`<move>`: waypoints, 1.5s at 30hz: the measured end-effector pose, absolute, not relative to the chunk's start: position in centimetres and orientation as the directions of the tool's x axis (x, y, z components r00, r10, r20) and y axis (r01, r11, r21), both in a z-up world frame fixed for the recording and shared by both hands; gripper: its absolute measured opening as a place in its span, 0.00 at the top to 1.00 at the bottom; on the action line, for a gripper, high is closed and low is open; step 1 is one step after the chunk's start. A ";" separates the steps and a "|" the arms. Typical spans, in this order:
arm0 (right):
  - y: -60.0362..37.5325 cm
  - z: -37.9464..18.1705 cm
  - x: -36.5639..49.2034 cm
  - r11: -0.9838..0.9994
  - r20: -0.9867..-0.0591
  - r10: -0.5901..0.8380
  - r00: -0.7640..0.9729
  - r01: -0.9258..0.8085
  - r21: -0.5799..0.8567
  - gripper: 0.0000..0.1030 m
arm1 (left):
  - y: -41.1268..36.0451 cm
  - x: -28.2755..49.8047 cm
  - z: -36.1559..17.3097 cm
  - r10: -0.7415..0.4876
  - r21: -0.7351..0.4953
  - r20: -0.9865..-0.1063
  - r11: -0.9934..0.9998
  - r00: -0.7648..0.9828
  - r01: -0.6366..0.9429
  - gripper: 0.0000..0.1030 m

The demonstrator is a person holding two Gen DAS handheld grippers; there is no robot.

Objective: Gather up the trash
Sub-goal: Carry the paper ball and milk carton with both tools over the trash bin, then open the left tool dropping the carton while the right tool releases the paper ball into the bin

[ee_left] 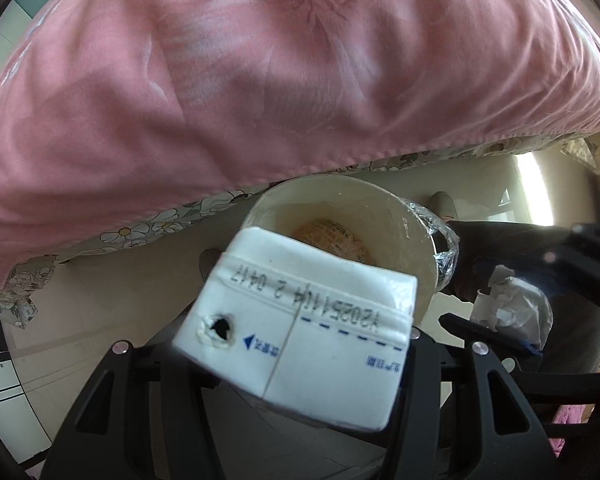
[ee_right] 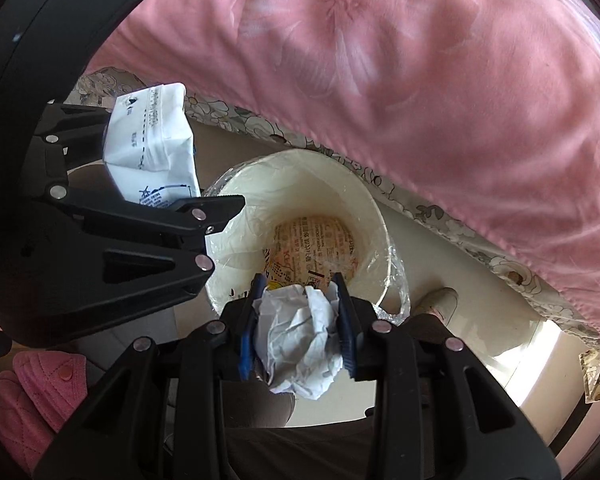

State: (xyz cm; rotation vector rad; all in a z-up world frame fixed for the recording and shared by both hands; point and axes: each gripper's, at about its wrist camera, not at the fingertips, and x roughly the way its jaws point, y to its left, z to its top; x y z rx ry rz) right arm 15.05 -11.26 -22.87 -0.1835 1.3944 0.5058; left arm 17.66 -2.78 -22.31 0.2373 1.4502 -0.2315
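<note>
My left gripper (ee_left: 288, 344) is shut on a white milk carton (ee_left: 300, 344) with blue print and a punched straw hole. It holds the carton above the near rim of a white round trash bin (ee_left: 412, 240) lined with clear plastic. The carton (ee_right: 152, 152) and left gripper (ee_right: 148, 160) also show in the right wrist view, left of the bin (ee_right: 352, 200). My right gripper (ee_right: 300, 292) is shut on a crumpled white paper ball (ee_right: 300, 340), held over the bin's near rim. The paper ball (ee_left: 512, 308) shows at the right in the left wrist view.
A pink quilt (ee_left: 260, 80) over a floral bed sheet (ee_left: 140, 232) hangs just beyond the bin. The bin holds a printed wrapper (ee_right: 312, 248) at its bottom. The floor is pale tile (ee_right: 420, 240). The person's shoe (ee_right: 440, 300) stands right of the bin. A pink padded garment (ee_right: 32, 384) is at lower left.
</note>
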 end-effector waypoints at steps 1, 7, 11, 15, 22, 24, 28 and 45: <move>-11.2 -23.6 15.1 0.881 -0.970 0.231 0.080 -0.440 0.174 0.66 | -2.8 17.7 -22.9 -0.014 0.015 -0.995 0.956 0.096 0.294 0.46; -10.8 -28.2 16.0 0.887 -0.972 0.234 0.000 -0.410 0.214 0.66 | -2.5 18.4 -26.4 -0.012 -0.001 -0.999 0.965 0.041 0.263 0.46; -10.2 -31.3 16.3 0.897 -0.971 0.235 -0.045 -0.376 0.235 0.66 | -2.1 18.9 -29.0 -0.028 -0.029 -1.000 0.974 -0.008 0.225 0.46; -9.8 -34.4 16.6 0.908 -0.964 0.250 -0.092 -0.324 0.266 0.66 | -1.8 19.4 -31.6 -0.042 -0.049 -0.998 0.982 -0.041 0.184 0.46; -9.7 -38.9 18.0 0.919 -0.959 0.262 -0.107 -0.276 0.282 0.66 | -1.2 20.0 -35.1 -0.054 -0.063 -0.996 0.989 -0.073 0.131 0.46; -9.4 -39.9 18.1 0.920 -0.958 0.263 -0.111 -0.269 0.284 0.66 | -1.0 20.1 -36.0 -0.055 -0.064 -0.995 0.991 -0.079 0.119 0.46; -9.3 -42.4 18.3 0.926 -0.960 0.254 -0.119 -0.257 0.277 0.66 | -0.8 20.2 -37.5 -0.051 -0.060 -0.995 0.993 -0.084 0.106 0.46; -8.0 -44.0 18.5 0.930 -0.973 0.213 -0.088 -0.288 0.230 0.64 | -0.5 20.8 -42.2 -0.064 -0.073 -0.990 0.995 -0.129 0.074 0.46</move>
